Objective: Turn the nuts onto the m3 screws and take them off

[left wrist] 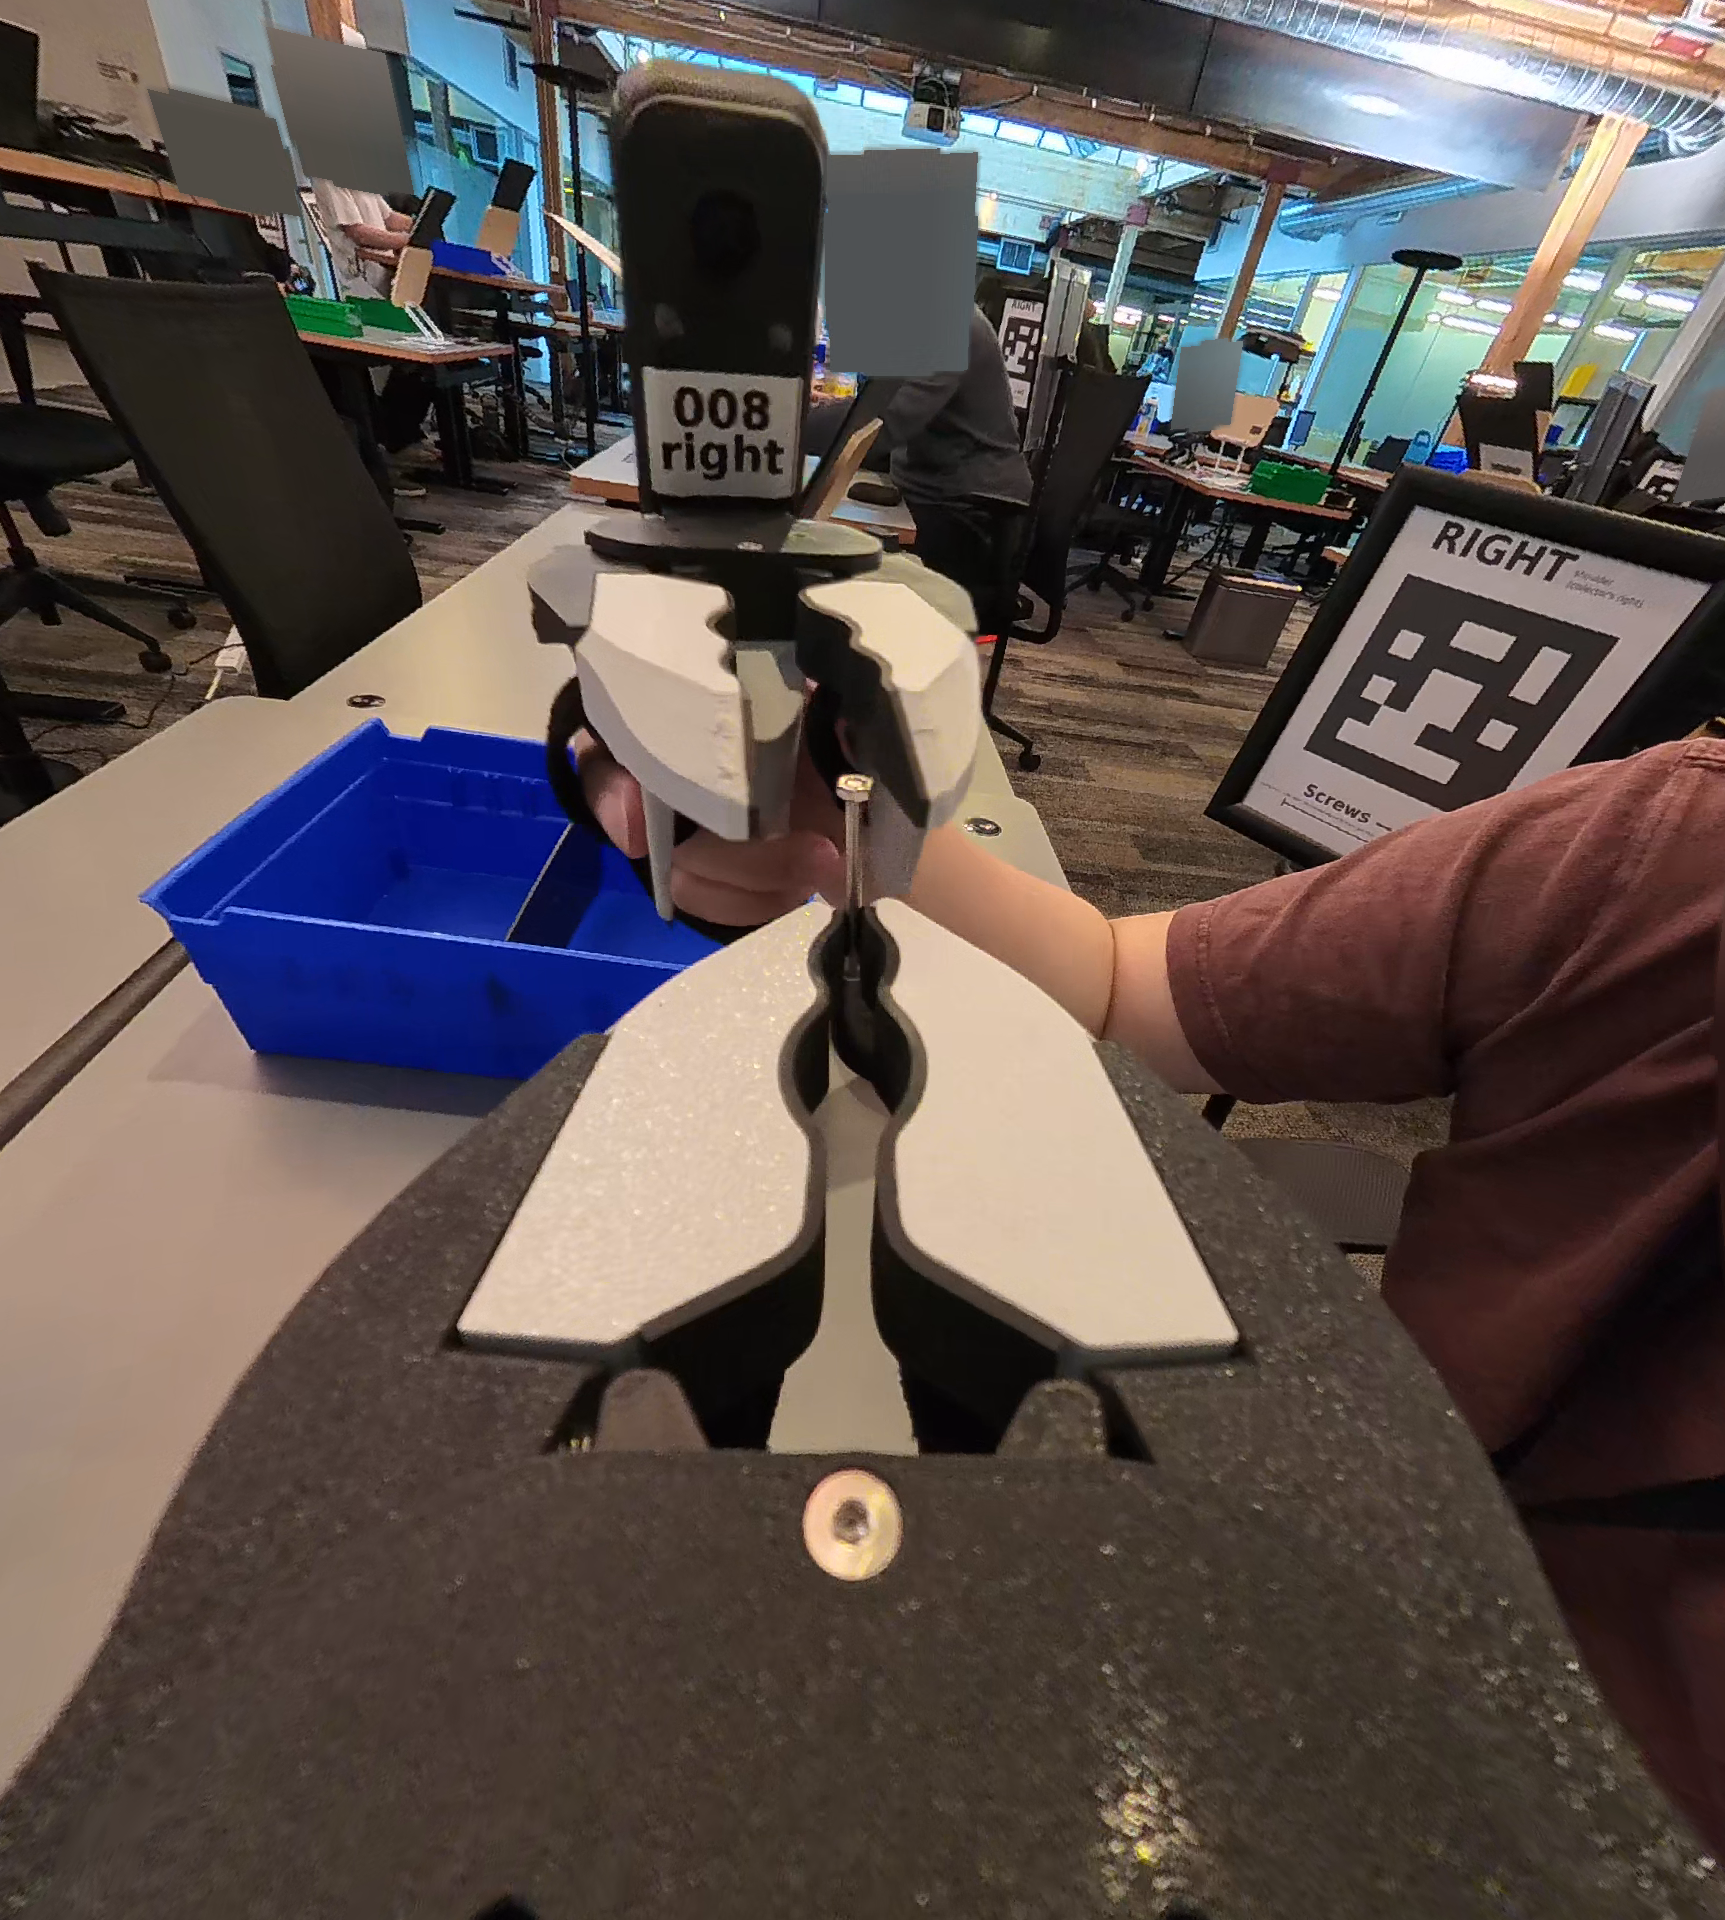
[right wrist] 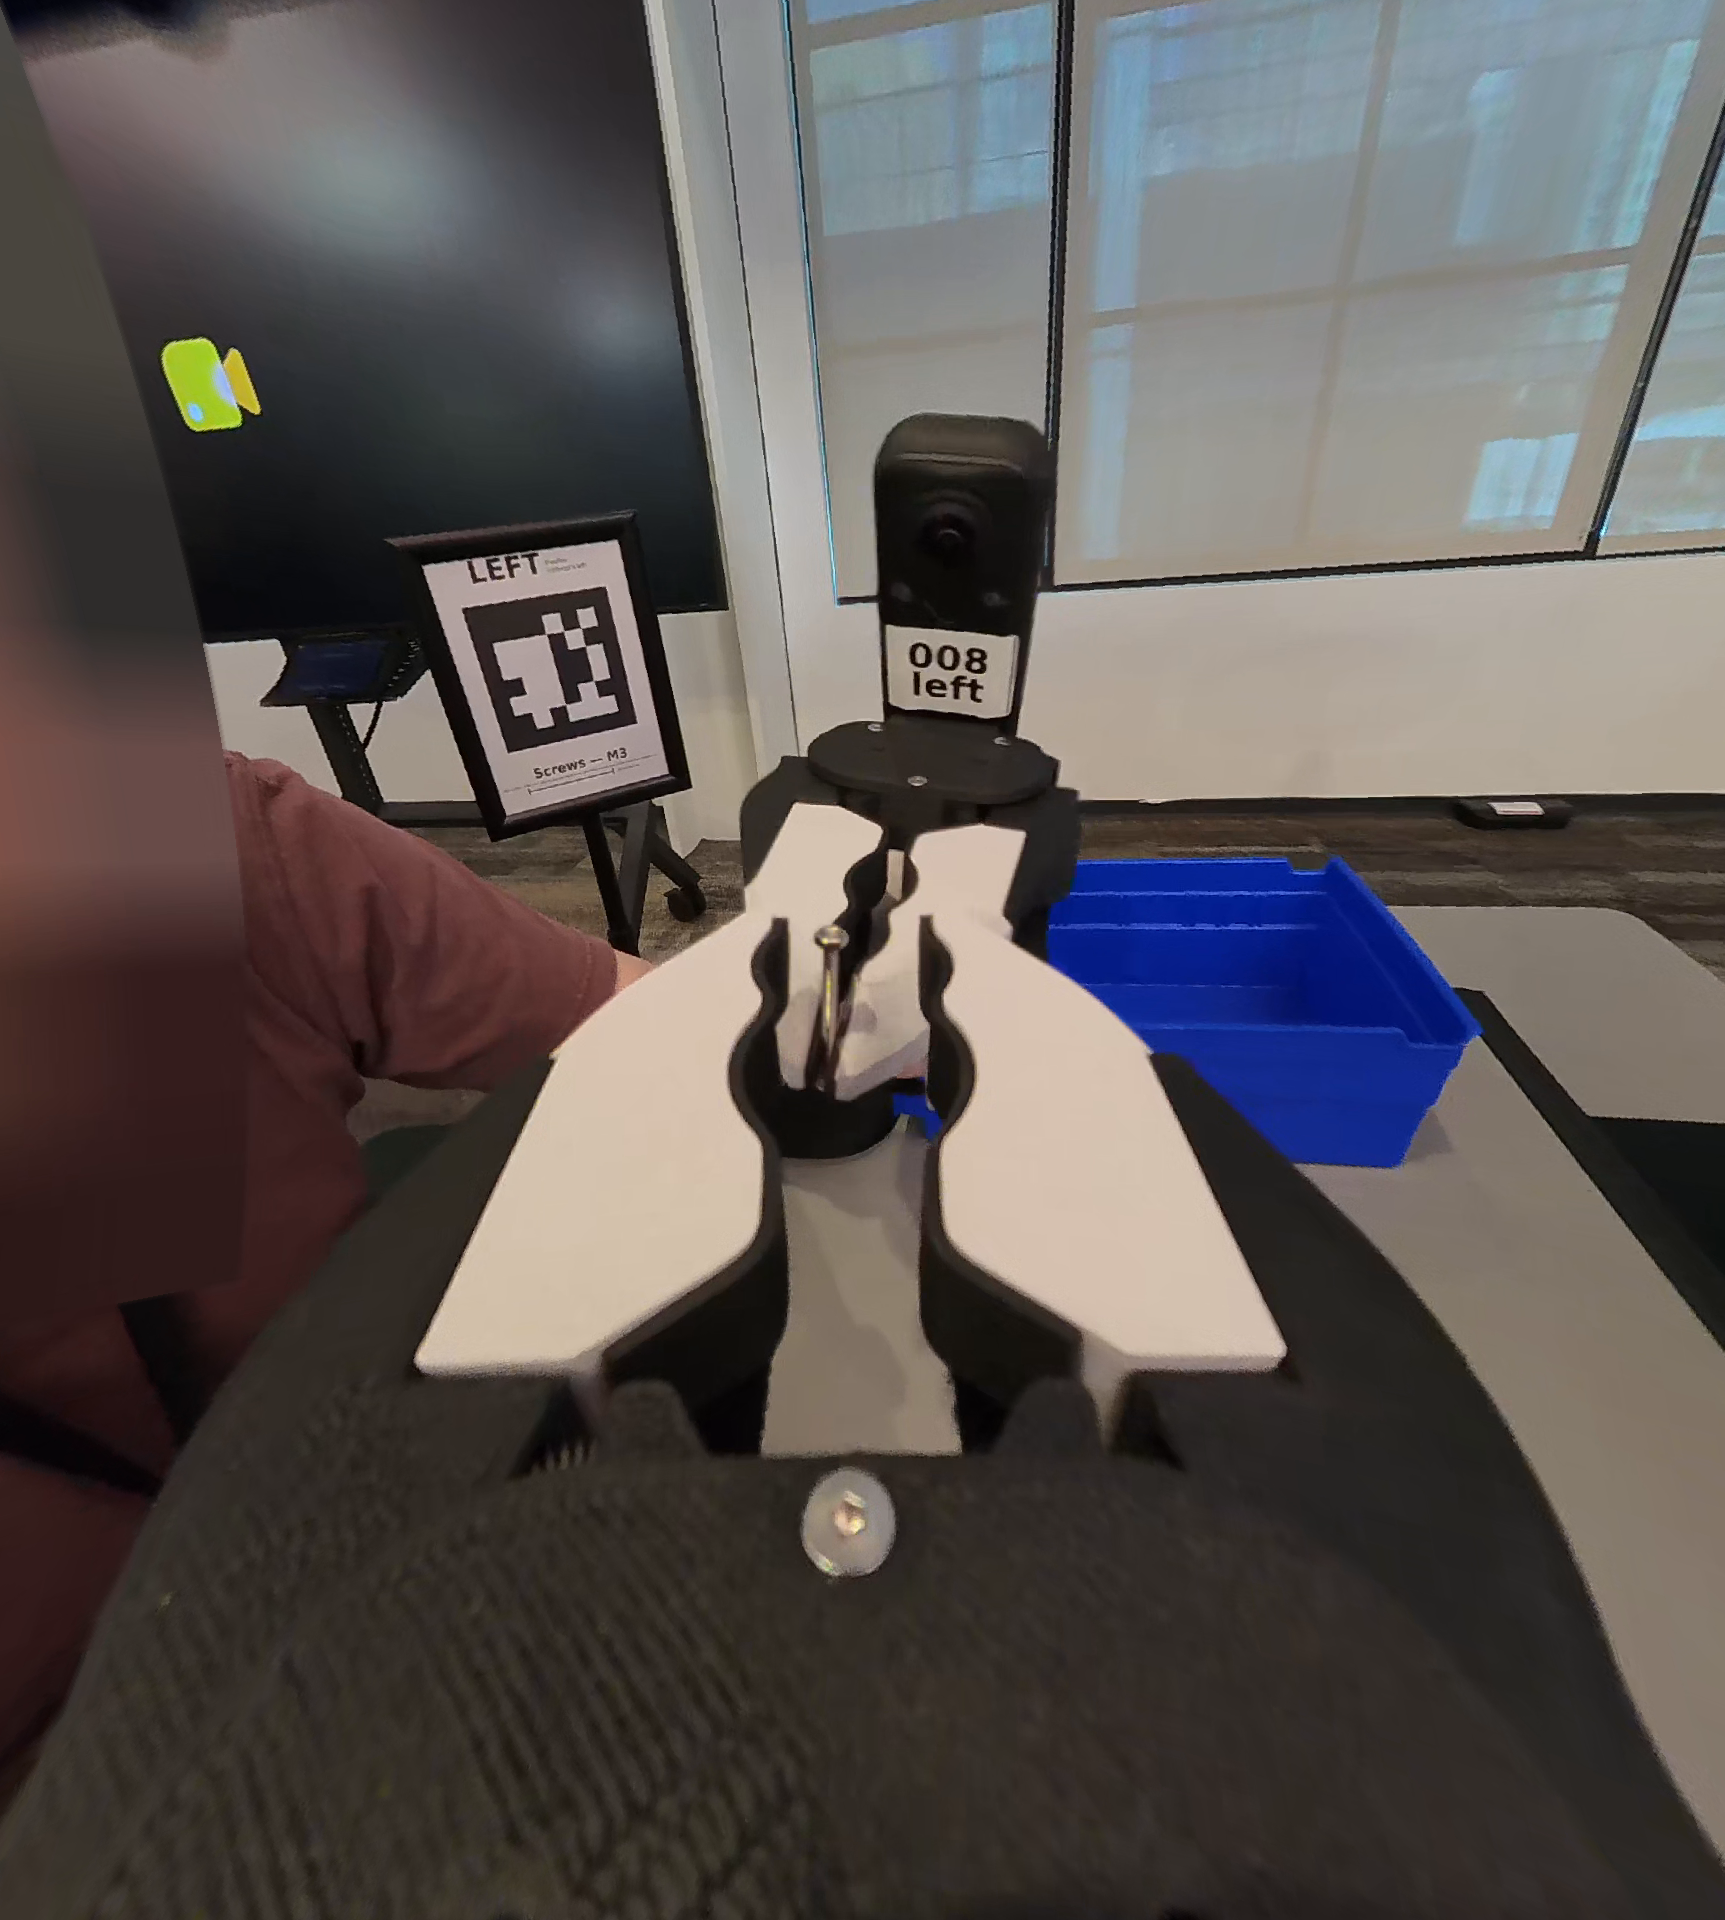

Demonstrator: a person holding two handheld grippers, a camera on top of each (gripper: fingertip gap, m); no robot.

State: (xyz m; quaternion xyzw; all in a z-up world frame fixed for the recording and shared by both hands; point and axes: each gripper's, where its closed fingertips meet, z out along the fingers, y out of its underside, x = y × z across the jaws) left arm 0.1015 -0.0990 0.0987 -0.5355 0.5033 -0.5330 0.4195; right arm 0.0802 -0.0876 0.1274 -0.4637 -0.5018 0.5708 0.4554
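Note:
My left gripper (left wrist: 853, 923) is shut on the lower end of a thin silver M3 screw (left wrist: 852, 847), which stands upright with its head on top. I cannot make out a nut on it. My right gripper (left wrist: 775, 896) faces it from beyond and is open. In the right wrist view, my right gripper (right wrist: 853, 927) has its two fingers on either side of the screw (right wrist: 825, 1003), without touching it. The left gripper (right wrist: 853, 1023) holds the screw from behind. Both grippers are above the grey table (left wrist: 110, 1195).
An open blue bin (left wrist: 370, 977) sits on the table beside the grippers and also shows in the right wrist view (right wrist: 1201, 1101). A person's arm in a maroon sleeve (left wrist: 1460, 987) reaches in. Framed marker signs (left wrist: 1460, 675) (right wrist: 557, 675) stand off the table. Office chairs (left wrist: 234, 468) stand behind. The tips of both grippers are at nearly the same place.

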